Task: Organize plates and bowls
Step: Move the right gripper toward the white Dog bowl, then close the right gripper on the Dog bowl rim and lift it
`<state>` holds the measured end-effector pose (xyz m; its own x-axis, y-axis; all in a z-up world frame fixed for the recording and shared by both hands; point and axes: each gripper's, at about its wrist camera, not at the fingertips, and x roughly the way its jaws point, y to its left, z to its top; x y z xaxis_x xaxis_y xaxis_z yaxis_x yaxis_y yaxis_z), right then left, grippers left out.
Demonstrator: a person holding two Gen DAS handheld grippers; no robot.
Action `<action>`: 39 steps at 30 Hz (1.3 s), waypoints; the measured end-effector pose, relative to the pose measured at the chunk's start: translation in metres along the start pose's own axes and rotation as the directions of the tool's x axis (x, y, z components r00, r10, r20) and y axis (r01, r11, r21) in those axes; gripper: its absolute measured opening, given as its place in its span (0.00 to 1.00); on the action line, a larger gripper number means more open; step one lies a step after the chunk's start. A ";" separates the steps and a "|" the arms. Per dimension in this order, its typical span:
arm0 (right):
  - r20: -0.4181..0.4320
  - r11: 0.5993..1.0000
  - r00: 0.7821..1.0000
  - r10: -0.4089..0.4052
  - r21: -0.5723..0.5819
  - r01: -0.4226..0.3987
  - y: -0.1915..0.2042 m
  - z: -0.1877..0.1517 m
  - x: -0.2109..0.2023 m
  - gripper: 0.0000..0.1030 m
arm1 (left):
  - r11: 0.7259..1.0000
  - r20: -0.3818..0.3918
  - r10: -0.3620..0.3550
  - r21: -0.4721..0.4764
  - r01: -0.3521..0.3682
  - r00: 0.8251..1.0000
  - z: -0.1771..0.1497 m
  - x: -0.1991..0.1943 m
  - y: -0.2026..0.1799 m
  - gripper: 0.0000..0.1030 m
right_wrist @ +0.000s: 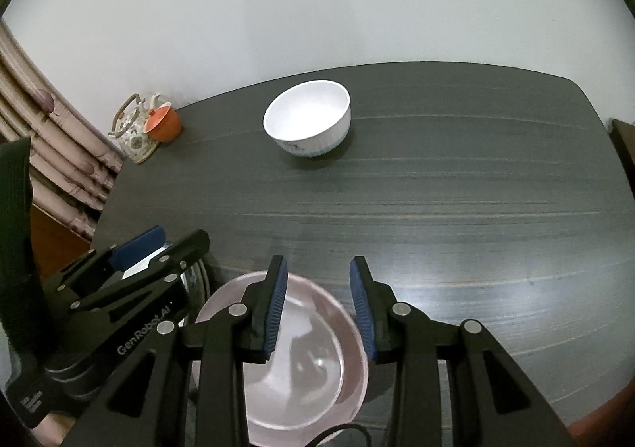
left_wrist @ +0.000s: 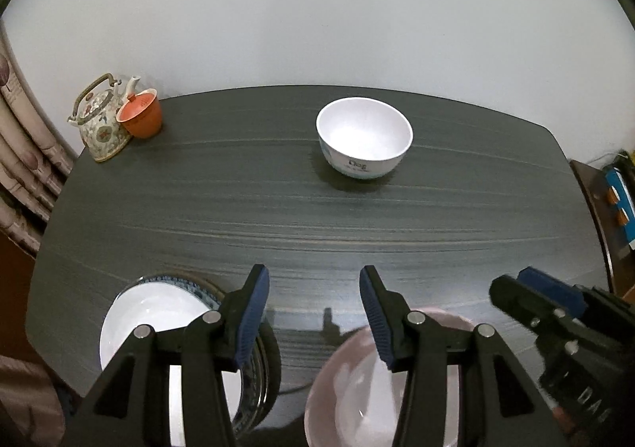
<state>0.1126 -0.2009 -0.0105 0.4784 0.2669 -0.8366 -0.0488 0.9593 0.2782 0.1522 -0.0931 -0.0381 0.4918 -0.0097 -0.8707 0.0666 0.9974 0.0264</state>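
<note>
- Table [left_wrist: 198, 209]: dark, wood-grained; a pale wall stands behind it.
- Teapot [left_wrist: 101, 121] and orange cup [left_wrist: 141, 117]: at the far left corner, touching each other, well apart from both tongs.
- White bowl [left_wrist: 364, 137]: upright on the far half of the table, ahead of both tongs; bare table lies between it and them.
- Plate stack [left_wrist: 158, 312]: white plate on blue-patterned plates, below and left of the left tongs [left_wrist: 315, 308], partly hidden by the left finger.
- Pink plate [right_wrist: 313, 351]: on the near edge, directly under the right tongs [right_wrist: 317, 300]; a dark cable crosses its near rim.
- Left tongs: spread, nothing between the blue pads [left_wrist: 252, 312]; pointing steeply down over the gap between the stack and the pink plate.
- Right tongs: partly spread, nothing pinched; pointing steeply down over the pink plate. Whether the pads [right_wrist: 363, 300] touch it cannot be told.
- The two tongs sit side by side, close together, each visible in the other's view.
- Curtain [right_wrist: 59, 153]: folded, beyond the left table edge.
</note>
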 end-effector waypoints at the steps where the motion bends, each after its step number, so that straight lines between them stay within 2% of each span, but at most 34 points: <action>1: -0.001 1.000 1.000 0.001 0.002 -0.001 -0.002 0.003 0.002 0.31 | 1.000 -0.002 0.006 0.001 -0.006 1.000 0.003 0.004 0.001 0.47; 11: -0.002 1.000 1.000 -0.011 -0.006 0.011 -0.019 0.040 0.032 0.31 | 0.999 -0.026 0.042 -0.010 -0.043 0.999 0.032 0.044 0.014 0.47; 16: 0.009 0.999 0.999 0.041 -0.012 -0.041 -0.025 0.054 0.043 0.31 | 0.999 -0.047 0.034 -0.034 -0.036 0.998 0.049 0.067 0.024 0.47; 23: -0.001 1.000 1.000 0.030 -0.004 -0.030 -0.037 0.086 0.068 0.31 | 0.994 -0.076 -0.045 -0.099 0.037 0.996 0.085 0.100 0.037 0.47; 26: -0.017 1.000 0.999 0.029 -0.007 -0.029 -0.042 0.103 0.083 0.31 | 0.982 -0.092 -0.124 -0.151 0.109 0.988 0.101 0.117 0.044 0.47; 29: -0.034 0.999 0.998 0.046 0.005 -0.046 -0.047 0.120 0.099 0.31 | 0.967 -0.116 -0.176 -0.207 0.149 0.978 0.112 0.131 0.050 0.47; 39: -0.104 1.000 0.994 0.028 -0.002 -0.028 -0.043 0.146 0.151 0.31 | 0.950 -0.169 -0.223 -0.258 0.176 0.960 0.132 0.170 0.052 0.47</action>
<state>0.3152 -0.2150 -0.0793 0.3835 0.3014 -0.8730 -0.0636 0.9516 0.3006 0.3540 -0.0518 -0.1204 0.3104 -0.2202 -0.9247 -0.0741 0.9642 -0.2544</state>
